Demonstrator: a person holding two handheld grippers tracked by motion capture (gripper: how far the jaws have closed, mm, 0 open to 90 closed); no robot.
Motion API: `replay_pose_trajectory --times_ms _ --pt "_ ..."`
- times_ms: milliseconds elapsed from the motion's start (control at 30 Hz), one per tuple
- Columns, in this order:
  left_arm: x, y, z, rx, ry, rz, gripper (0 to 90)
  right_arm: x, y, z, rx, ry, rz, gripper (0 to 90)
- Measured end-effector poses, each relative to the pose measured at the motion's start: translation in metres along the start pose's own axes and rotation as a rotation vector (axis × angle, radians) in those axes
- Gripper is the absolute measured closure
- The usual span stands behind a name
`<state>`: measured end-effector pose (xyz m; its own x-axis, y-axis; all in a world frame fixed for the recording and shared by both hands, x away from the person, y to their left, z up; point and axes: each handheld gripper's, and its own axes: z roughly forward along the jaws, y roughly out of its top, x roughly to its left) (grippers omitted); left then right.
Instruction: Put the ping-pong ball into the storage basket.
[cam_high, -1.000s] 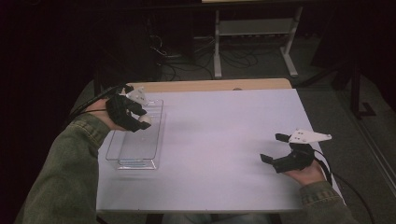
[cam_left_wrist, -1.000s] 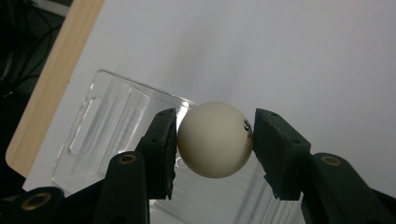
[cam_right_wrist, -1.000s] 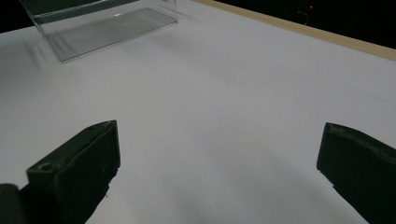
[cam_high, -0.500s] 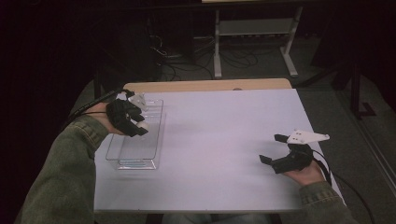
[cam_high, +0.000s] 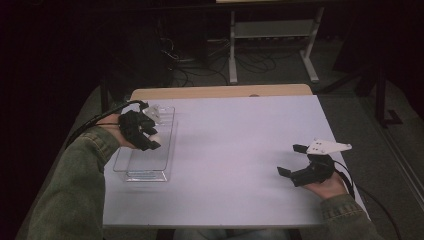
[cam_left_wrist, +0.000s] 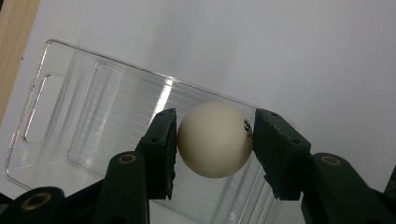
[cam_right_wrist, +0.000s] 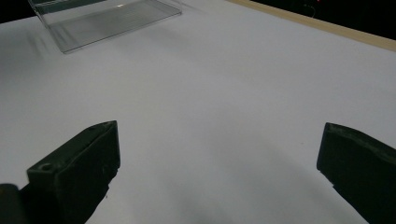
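Ball (cam_high: 154, 136) sat clamped in my left gripper (cam_high: 145, 135) over the clear tray (cam_high: 145, 175), at nine o'clock on the white table (cam_high: 240, 150), high view. In the left gripper view my pads (cam_left_wrist: 163, 149) pinched it squarely; I judged I should lower before letting go. In the right gripper view, my right gripper (cam_right_wrist: 219, 154) gaped wide, idle.

Item count, as observed from the room:

- Hand-held grippers: two. The left hand-held gripper (cam_high: 150, 136) and the right hand-held gripper (cam_high: 292, 160), each with two black jaws.
- Balls: one white ball (cam_left_wrist: 215, 139).
- Clear plastic trays: one clear tray (cam_high: 144, 175).
- Benches: one bench (cam_high: 240, 150) with a white top.
- Metal racks beyond the bench: one metal rack (cam_high: 272, 30).
- Forearms in green sleeves: two.
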<state>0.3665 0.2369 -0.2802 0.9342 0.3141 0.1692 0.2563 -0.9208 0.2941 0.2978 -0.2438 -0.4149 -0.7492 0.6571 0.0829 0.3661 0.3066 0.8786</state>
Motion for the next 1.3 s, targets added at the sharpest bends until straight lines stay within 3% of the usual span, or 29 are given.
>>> replay_pose_trajectory --times_ms 700,1300 --pt "-0.005 -0.005 0.019 0.031 -0.022 -0.011 50.3 0.000 -0.001 0.001 0.012 0.002 -0.001 0.0" --pt "-0.010 -0.019 0.039 0.021 -0.049 -0.042 50.3 0.000 -0.002 0.003 0.027 0.008 -0.003 0.0"
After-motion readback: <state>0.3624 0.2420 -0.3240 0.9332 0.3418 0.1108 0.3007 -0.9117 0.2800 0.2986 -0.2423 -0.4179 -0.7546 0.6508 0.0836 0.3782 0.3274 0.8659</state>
